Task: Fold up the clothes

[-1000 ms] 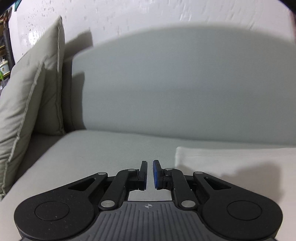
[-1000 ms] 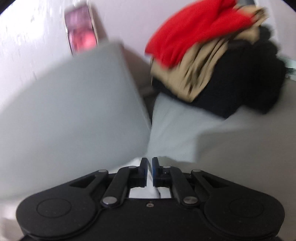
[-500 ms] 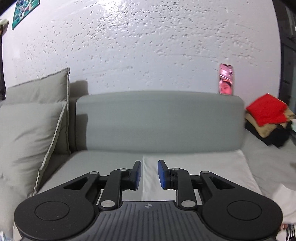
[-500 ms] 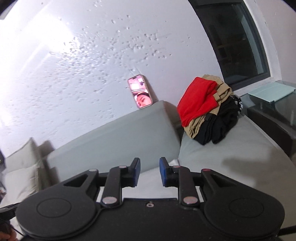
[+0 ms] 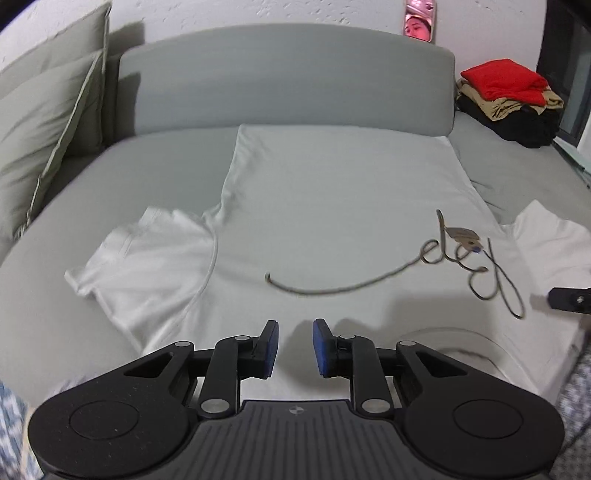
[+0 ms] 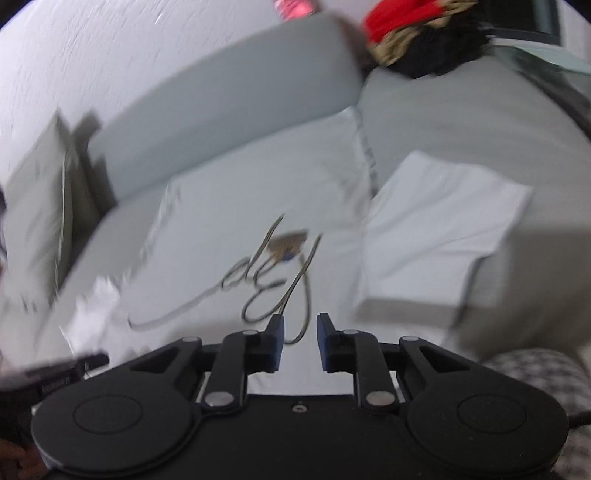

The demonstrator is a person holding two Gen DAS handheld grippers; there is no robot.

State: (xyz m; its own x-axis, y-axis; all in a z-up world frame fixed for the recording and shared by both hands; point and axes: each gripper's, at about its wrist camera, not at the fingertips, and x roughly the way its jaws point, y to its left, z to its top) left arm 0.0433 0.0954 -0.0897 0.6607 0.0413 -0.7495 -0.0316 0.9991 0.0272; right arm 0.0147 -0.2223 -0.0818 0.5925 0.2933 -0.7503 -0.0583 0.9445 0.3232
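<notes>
Both grippers' jaws opened wider, tilting down over the white T-shirt [image 5: 332,206].

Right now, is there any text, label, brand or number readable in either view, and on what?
None reads as words.
T-shirt: a cursive print, perhaps "dey", too loose to read; its small patch is blurred.
Left tongs: a small round emblem on the body, no letters.
Phone: nothing legible.

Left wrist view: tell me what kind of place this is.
Most likely a living room at home: a grey sofa with cushions, a white T-shirt spread flat on its seat, and a pile of folded clothes beside the backrest.
</notes>
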